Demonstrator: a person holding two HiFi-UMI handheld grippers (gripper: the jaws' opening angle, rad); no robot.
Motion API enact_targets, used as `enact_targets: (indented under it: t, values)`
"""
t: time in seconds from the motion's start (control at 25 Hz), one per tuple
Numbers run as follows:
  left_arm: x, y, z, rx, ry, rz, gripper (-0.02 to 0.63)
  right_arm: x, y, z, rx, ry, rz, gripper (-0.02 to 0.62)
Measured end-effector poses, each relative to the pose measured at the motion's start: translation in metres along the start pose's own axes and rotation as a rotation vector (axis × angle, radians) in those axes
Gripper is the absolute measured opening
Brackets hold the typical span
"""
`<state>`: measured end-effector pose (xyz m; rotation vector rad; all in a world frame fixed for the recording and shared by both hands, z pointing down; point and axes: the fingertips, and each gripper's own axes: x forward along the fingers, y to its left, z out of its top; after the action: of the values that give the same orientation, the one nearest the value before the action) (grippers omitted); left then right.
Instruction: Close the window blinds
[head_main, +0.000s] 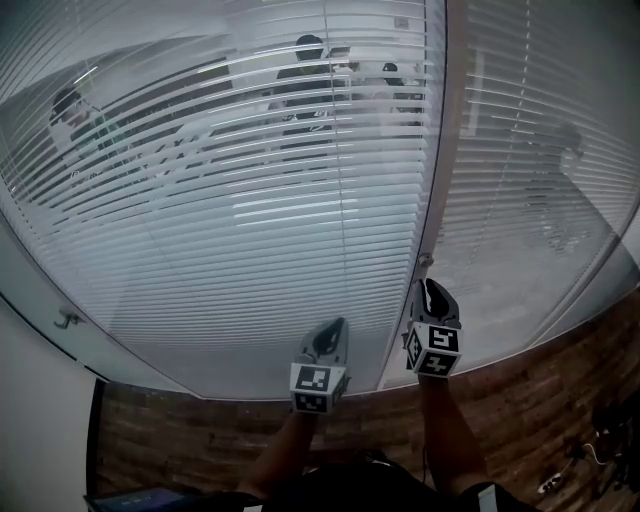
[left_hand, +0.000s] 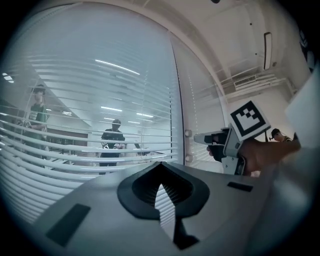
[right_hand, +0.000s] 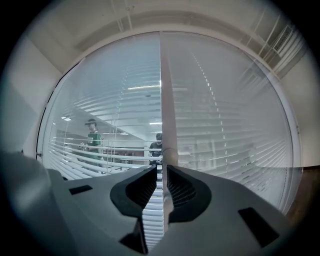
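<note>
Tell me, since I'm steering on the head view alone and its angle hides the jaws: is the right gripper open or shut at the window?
Observer: Open, narrowly; in its own view the right gripper shows blind slats through the gap.
Operator: What is it lined up on?
Observer: The pale upright window post stands at its gap.
Operator: And the left?
Observer: The left gripper has its tips together, nothing between.
</note>
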<state>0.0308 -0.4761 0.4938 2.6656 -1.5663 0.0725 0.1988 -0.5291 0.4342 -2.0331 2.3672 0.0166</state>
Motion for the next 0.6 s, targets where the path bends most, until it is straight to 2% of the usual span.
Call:
enact_targets:
  t: [0.08, 0.24, 0.6]
  values:
    - [0.000, -0.001, 0.000, -0.015, 0.005, -0.004, -0.005, 0.003, -0.004, 0.000, 0.006, -0.002, -0.008, 0.069]
    - [0.002, -0.004, 0.002, 0.014, 0.013, -0.001, -0.005, 0.009, -0.011, 0.004, 0.043, -0.005, -0.009, 0.100]
    - [0.005, -0.008, -0.004, 0.014, 0.006, -0.014, -0.005, 0.033, -0.021, 0.011, 0.194, -0.012, 0.010, 0.135]
